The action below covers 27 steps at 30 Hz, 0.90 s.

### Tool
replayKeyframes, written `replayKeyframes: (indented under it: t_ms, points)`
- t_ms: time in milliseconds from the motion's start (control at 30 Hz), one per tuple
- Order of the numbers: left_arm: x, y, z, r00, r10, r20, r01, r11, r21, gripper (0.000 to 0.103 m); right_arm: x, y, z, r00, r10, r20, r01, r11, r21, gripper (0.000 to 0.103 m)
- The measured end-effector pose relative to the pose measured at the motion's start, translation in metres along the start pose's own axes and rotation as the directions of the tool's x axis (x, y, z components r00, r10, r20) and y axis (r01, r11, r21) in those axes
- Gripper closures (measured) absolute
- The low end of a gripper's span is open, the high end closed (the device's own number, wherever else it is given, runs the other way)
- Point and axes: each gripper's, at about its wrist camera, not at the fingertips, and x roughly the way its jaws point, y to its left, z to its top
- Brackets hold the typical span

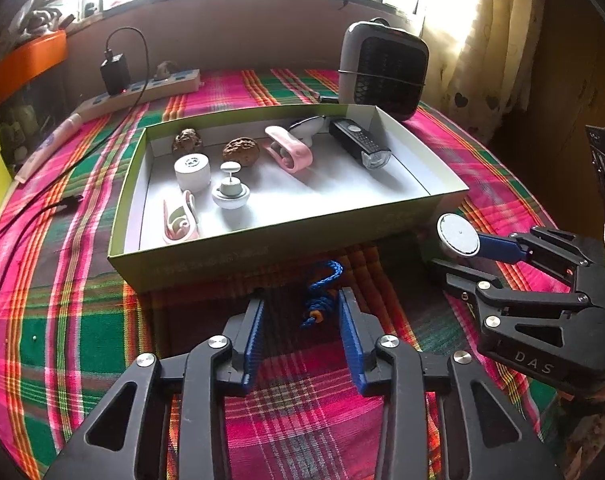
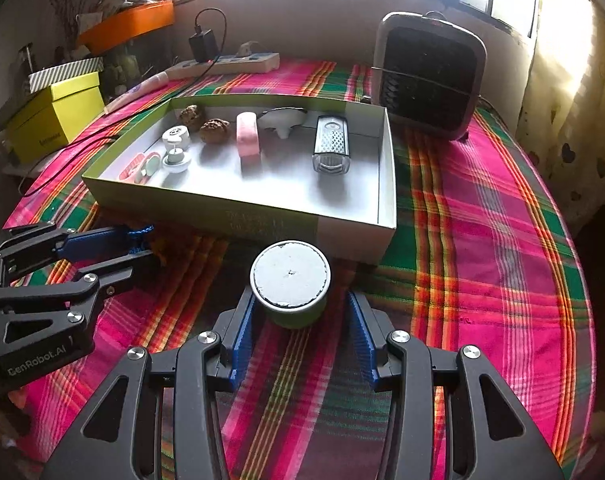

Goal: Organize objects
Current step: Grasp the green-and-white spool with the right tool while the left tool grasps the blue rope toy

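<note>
A green-walled open box point(image 1: 262, 246) point(image 2: 230, 216) sits on the plaid cloth and holds several small things: a black bike light point(image 1: 358, 144) point(image 2: 331, 145), a pink clip point(image 1: 288, 148) point(image 2: 247, 133), two brown walnuts, a white cylinder point(image 1: 192, 172) and a white-green knob point(image 1: 230, 194). A blue braided cord point(image 1: 320, 292) point(image 2: 140, 234) lies in front of the box between the fingers of my open left gripper point(image 1: 302, 320) point(image 2: 142, 246). A small green cup with a grey lid point(image 2: 290, 284) point(image 1: 458, 236) stands between the fingers of my open right gripper point(image 2: 300, 312); its left finger seems to touch it.
A grey fan heater point(image 1: 382, 68) point(image 2: 426, 76) stands behind the box at the right. A power strip point(image 1: 142, 90) point(image 2: 226, 62) with a black charger and cables lies at the back left. A yellow box point(image 2: 50, 120) stands at the left edge.
</note>
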Motion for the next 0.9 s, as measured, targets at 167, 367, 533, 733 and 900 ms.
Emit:
replayKeyframes:
  t_ms: [167,367,533,733,900]
  points:
    - [0.0006,-0.0021,0.0001,1.0,-0.006,-0.001,0.006,1.0,0.01,0.078,0.0002,0.0005,0.0003,1.0,0.001,0.001,-0.001,1.0,0.001,0.059]
    - [0.0008,-0.004,0.0,1.0,-0.012,-0.003,0.013,1.0,0.018,0.083,0.0001,0.0004,0.0003,1.0,0.004,0.001,-0.004,1.0,0.0,0.062]
    - [0.0007,-0.0052,0.0,1.0,-0.012,-0.003,0.012,1.0,0.026,0.085,-0.0009,0.0007,0.0005,1.0,0.005,0.003,-0.005,1.0,0.0,0.065]
    - [0.0006,-0.0048,0.0,1.0,-0.012,-0.003,0.012,1.0,0.026,0.086,-0.001,0.0006,0.0004,1.0,0.005,0.003,-0.005,1.0,0.0,0.068]
    - [0.0005,-0.0048,-0.0002,1.0,-0.012,-0.003,0.012,1.0,0.025,0.086,-0.0009,0.0004,0.0004,1.0,0.006,0.003,-0.006,1.0,0.001,0.068]
